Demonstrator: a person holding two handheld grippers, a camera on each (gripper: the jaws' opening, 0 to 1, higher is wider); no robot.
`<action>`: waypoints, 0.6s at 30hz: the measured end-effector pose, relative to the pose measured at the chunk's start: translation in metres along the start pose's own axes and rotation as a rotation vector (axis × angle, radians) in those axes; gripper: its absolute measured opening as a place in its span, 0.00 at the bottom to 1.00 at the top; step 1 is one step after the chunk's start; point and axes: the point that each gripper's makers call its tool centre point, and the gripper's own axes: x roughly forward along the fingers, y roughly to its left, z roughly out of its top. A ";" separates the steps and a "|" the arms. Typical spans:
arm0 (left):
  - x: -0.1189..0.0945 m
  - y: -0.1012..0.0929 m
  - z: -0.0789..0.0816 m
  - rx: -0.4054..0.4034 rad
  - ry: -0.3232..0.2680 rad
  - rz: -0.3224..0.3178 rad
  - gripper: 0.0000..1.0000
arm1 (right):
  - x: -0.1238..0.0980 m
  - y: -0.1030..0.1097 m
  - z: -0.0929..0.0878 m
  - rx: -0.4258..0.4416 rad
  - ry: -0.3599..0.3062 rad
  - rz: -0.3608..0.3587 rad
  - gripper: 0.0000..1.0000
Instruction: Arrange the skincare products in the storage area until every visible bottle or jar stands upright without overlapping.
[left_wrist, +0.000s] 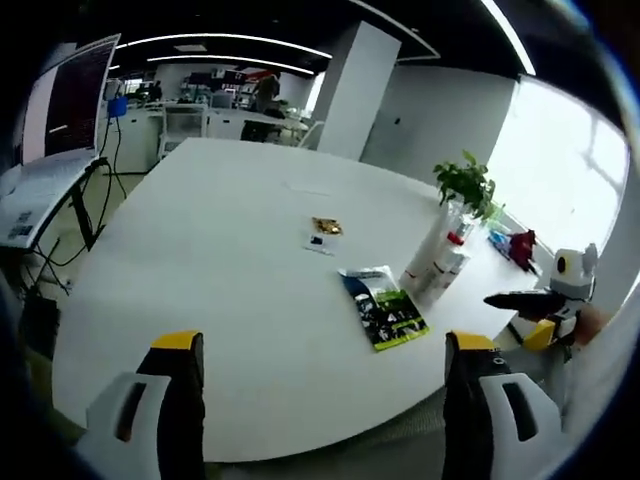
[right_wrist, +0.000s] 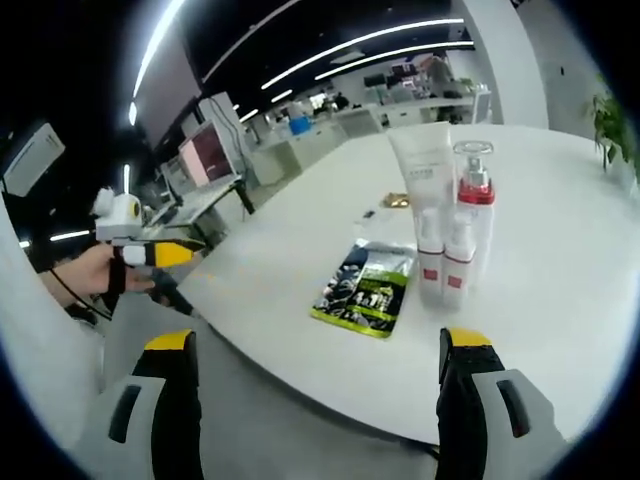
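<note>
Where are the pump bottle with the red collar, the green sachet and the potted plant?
Pump bottle with red collar (right_wrist: 475, 192), right gripper view: on its red collar.
Green sachet (right_wrist: 366, 286), right gripper view: middle of its printed face.
Potted plant (left_wrist: 466, 184), left gripper view: on its leaves.

The left gripper view looks from beyond the near edge of the round white table (left_wrist: 200, 280), held fairly high and facing across its whole top toward the far office; the bottles (left_wrist: 440, 262) stand well off to its right. The right gripper view sits lower and closer, just off the table (right_wrist: 560, 300) edge, facing the bottles (right_wrist: 452, 245) almost level. Both views share the table, the bottles and the green pouch (left_wrist: 385, 308) (right_wrist: 366, 288). Each also catches the other gripper: the right gripper (left_wrist: 545, 300) at the left view's right side, the left gripper (right_wrist: 150, 248) at the right view's left side.
</note>
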 end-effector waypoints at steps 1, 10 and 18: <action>-0.002 0.001 0.000 -0.009 -0.005 -0.007 0.97 | 0.000 0.001 0.000 0.001 -0.001 0.000 1.00; -0.014 -0.010 -0.014 -0.005 0.019 -0.052 0.99 | -0.001 0.002 -0.001 -0.010 0.011 0.001 1.00; -0.013 -0.010 -0.014 0.009 0.002 -0.062 0.99 | 0.006 -0.007 -0.006 -0.012 0.018 0.001 0.99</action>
